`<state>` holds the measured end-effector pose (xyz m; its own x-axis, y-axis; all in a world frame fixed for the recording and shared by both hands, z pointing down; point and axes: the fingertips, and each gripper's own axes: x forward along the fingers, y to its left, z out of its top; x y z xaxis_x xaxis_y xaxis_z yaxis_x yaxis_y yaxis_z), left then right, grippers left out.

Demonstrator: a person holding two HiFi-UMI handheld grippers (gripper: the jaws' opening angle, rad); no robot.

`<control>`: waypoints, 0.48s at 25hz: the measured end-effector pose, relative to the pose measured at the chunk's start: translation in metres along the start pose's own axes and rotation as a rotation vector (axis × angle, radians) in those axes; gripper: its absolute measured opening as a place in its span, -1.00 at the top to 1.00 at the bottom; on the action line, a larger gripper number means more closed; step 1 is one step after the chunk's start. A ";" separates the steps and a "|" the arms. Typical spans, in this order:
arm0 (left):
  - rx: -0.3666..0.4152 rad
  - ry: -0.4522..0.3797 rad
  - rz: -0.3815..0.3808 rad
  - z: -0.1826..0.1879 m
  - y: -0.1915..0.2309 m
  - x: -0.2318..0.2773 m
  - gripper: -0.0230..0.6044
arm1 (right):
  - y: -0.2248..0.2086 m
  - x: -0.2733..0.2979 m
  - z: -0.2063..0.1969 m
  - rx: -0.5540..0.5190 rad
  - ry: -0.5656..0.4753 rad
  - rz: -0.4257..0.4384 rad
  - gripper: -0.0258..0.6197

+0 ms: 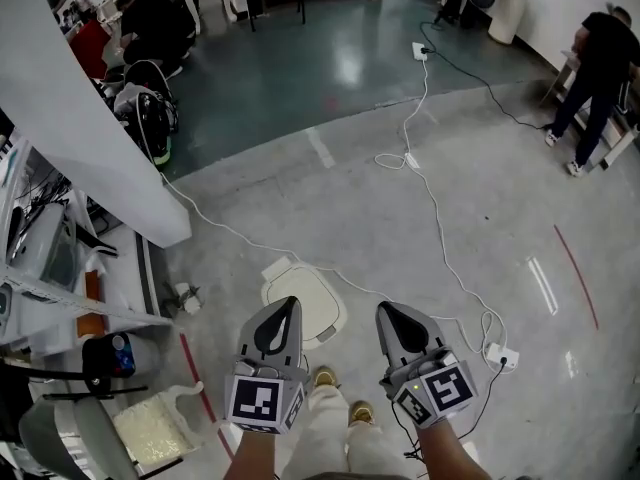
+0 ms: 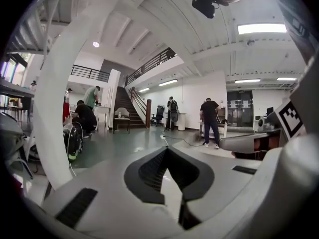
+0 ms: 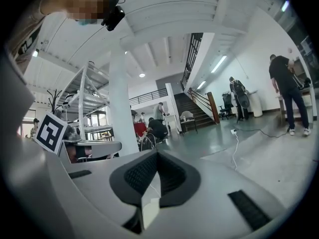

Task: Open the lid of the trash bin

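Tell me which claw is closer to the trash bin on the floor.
Left. In the head view the left claw overlaps the trash bin at its lid, while the right claw is off to its right, apart from it.

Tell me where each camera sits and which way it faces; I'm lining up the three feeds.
Head view: on the person's head, looking steeply down at the floor and trash bin; shows the left gripper, right gripper, forearms and shoes.
Left gripper view: rides the left gripper, looking level along its shut jaws toward the staircase.
Right gripper view: rides the right gripper, likewise level along shut jaws, staircase right of centre.
Shared: all three show the white pillar and the person in black.
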<state>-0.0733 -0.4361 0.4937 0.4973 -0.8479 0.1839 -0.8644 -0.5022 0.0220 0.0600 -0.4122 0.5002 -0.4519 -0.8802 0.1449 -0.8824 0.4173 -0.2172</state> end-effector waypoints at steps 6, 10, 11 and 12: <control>-0.007 0.039 -0.011 -0.030 -0.004 0.007 0.93 | -0.010 -0.010 -0.018 0.015 0.019 -0.021 0.81; -0.012 0.056 -0.039 -0.046 -0.006 0.020 0.93 | -0.014 -0.015 -0.027 0.022 0.030 -0.034 0.81; -0.017 0.066 -0.040 -0.052 -0.005 0.025 0.93 | -0.015 -0.015 -0.030 0.024 0.032 -0.035 0.81; -0.026 0.078 -0.039 -0.059 -0.003 0.031 0.93 | -0.015 -0.015 -0.033 0.027 0.036 -0.035 0.81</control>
<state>-0.0596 -0.4508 0.5575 0.5242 -0.8116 0.2580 -0.8467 -0.5292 0.0556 0.0751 -0.3979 0.5331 -0.4259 -0.8852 0.1870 -0.8941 0.3801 -0.2370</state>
